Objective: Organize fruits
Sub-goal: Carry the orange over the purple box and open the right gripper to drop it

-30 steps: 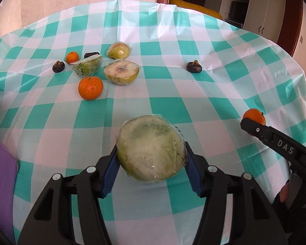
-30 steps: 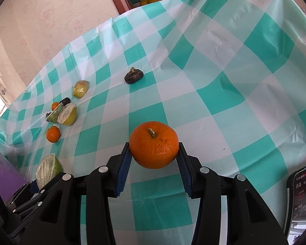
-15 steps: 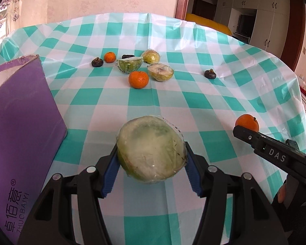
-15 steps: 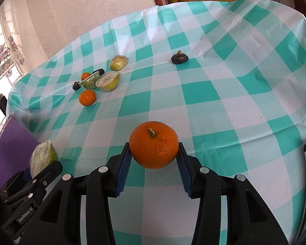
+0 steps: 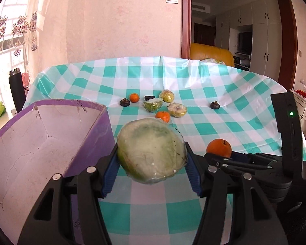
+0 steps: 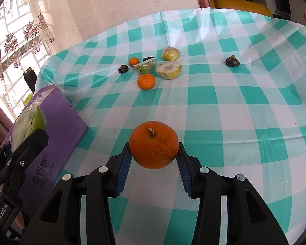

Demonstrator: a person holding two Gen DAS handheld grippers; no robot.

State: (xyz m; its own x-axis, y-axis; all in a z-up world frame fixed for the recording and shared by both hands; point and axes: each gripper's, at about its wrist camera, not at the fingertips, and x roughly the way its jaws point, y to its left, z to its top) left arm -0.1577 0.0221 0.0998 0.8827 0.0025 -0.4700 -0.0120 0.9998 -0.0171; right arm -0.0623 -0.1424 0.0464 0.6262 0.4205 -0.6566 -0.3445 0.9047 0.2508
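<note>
- Left hand-held gripper (image 5: 152, 164): clenched on 1 wrapped melon half (image 5: 151, 150), cut face toward the camera, held clear above the counter (image 5: 244, 94), just right of the box wall.
- Right hand-held gripper (image 6: 154, 159): clenched on 1 large orange (image 6: 154, 148), stem up, blue pads (image 6: 123, 168) pressing both sides; held above the counter, not touching it.
- Each gripper shows in the other's view: right one, with its orange (image 5: 218, 148), to the right of the left one; left one, with the melon (image 6: 28, 123), at the left edge of the right view.
- 1 purple box (image 5: 40, 143): open, white inside, standing on the counter's near left. Nothing seen inside it in the part visible.
- Counter cover: teal-and-white checked cloth.
- Far cluster on the cloth, well apart from both grippers, 7 pieces:
  - 2 small oranges: nearer one (image 6: 146, 81), farther one (image 6: 134, 61).
  - 3 wrapped cut fruits: green one (image 6: 144, 66), pale one (image 6: 169, 69) beside it, yellow one (image 6: 170, 54) behind.
  - 2 dark fruits: round one (image 6: 123, 69) at the left end, another (image 6: 149, 58) behind the green piece, partly hidden.
- 1 more dark fruit (image 6: 232, 61), alone, well to the right of the cluster.
- Count on cloth: 8 loose pieces; 2 more held.
- Beyond the counter: 1 black bottle (image 5: 17, 91) by the window, 1 yellow sofa (image 5: 211, 54) in the doorway.
</note>
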